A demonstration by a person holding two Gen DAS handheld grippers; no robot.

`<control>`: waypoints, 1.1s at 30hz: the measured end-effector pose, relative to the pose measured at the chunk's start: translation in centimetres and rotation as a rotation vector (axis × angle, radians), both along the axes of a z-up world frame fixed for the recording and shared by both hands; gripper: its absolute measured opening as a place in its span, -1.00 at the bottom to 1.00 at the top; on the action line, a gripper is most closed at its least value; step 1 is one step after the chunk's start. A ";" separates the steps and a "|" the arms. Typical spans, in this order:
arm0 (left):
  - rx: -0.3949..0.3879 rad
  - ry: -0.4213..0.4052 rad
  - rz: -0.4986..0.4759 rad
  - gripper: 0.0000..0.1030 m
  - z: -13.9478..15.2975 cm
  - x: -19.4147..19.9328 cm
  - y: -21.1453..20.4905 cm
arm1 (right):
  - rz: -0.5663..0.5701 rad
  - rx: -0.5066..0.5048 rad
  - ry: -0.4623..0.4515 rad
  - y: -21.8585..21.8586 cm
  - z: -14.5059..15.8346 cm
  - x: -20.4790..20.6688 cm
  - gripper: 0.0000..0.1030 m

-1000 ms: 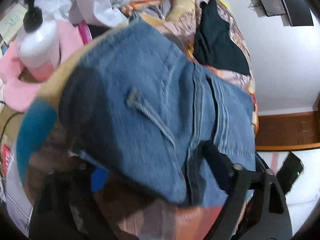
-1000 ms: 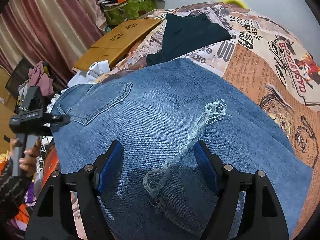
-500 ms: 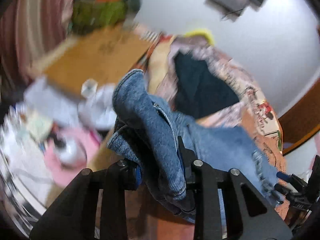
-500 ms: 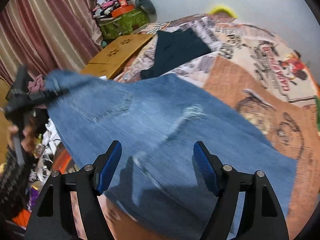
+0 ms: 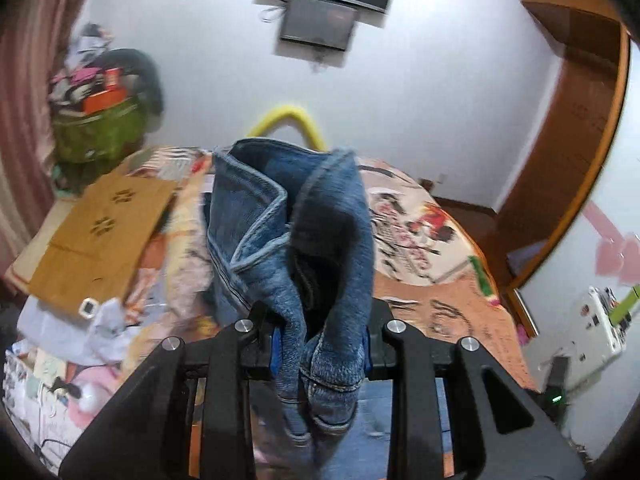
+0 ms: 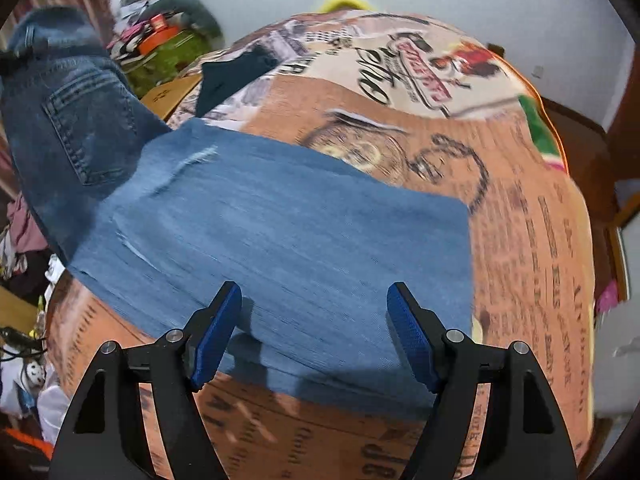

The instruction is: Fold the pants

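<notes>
Blue denim jeans (image 6: 280,220) lie with their legs flat across the printed bedspread (image 6: 520,208). The waist end (image 6: 72,120), with a back pocket, is lifted high at the left of the right wrist view. My left gripper (image 5: 320,344) is shut on the bunched waistband of the jeans (image 5: 304,240) and holds it up above the bed. My right gripper (image 6: 316,328) is open and empty, hovering just above the near edge of the flat legs.
A black garment (image 6: 236,72) lies further back on the bed. A brown cardboard sheet (image 5: 100,232) and loose clothes and clutter (image 5: 72,344) are at the bed's left side. A wooden door frame (image 5: 572,184) stands right.
My left gripper has closed on the waist of the jeans and raised it off the bed. The right gripper has drawn back toward the near edge of the legs, staying open.
</notes>
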State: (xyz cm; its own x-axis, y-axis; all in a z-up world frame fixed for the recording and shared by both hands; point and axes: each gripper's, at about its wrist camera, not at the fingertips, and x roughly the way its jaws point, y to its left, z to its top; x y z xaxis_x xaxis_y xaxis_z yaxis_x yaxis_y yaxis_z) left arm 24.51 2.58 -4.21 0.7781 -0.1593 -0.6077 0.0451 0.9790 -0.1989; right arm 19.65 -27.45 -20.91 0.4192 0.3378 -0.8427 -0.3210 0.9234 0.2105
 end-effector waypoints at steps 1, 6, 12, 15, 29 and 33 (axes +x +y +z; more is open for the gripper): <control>0.009 0.005 -0.015 -0.46 0.2 0.3 -1.2 | 0.007 0.017 0.018 -0.2 -0.7 0.0 0.40; 0.050 0.029 -0.091 -0.48 0.1 2.3 -7.6 | 0.015 0.116 0.030 -0.8 -2.2 0.2 0.41; 0.034 0.068 -0.197 -0.50 -0.1 3.6 -13.9 | 0.027 0.153 0.016 -1.1 -2.5 -0.1 0.44; 0.017 0.092 -0.245 -0.50 -0.8 3.9 -16.5 | 0.033 0.159 0.024 -1.2 -2.5 -0.2 0.44; 0.048 0.451 -0.451 0.02 -10.4 4.7 -25.9 | -0.030 0.145 0.011 -7.0 0.0 -2.7 0.42; 0.049 0.471 -0.467 0.42 -10.6 3.9 -26.3 | -0.042 0.134 0.031 -7.8 -0.7 -3.5 0.42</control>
